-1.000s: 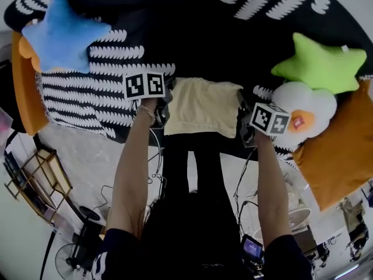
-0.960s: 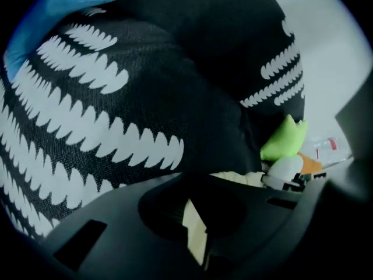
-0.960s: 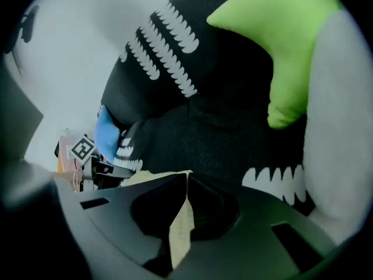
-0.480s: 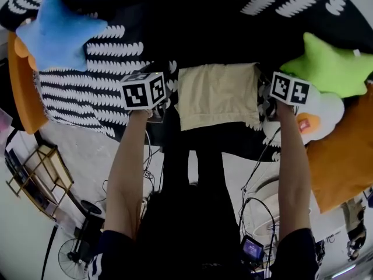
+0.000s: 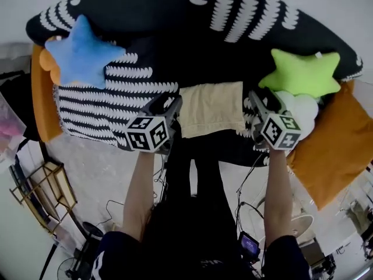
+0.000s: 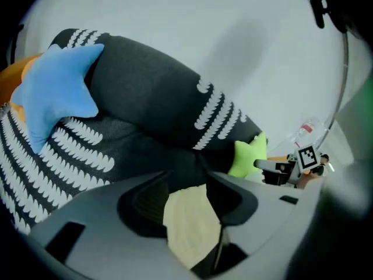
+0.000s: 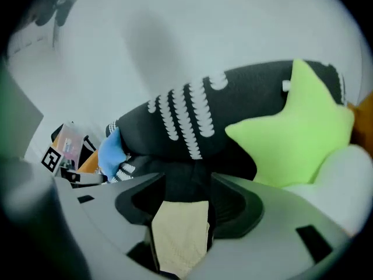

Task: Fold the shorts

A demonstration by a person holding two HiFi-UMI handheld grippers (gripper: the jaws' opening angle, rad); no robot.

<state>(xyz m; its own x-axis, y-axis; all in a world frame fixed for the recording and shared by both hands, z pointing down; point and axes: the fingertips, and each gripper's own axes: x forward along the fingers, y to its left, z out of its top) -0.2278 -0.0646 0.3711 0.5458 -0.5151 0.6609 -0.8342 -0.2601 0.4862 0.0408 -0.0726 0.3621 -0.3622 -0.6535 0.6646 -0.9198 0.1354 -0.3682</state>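
Both off the cream shorts (image 5: pixel 211 108): left gripper (image 5: pixel 171 104) and right gripper (image 5: pixel 262 102), jaws just opened to a middling gap, nothing gripped. Shorts lying as a compact folded rectangle on the patterned sofa (image 5: pixel 99 92). Folding seemingly finished; perhaps a last tidy-up left.

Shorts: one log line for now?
shorts: folded on sofa | left tool: jaws just opened, empty | right tool: jaws just opened, empty
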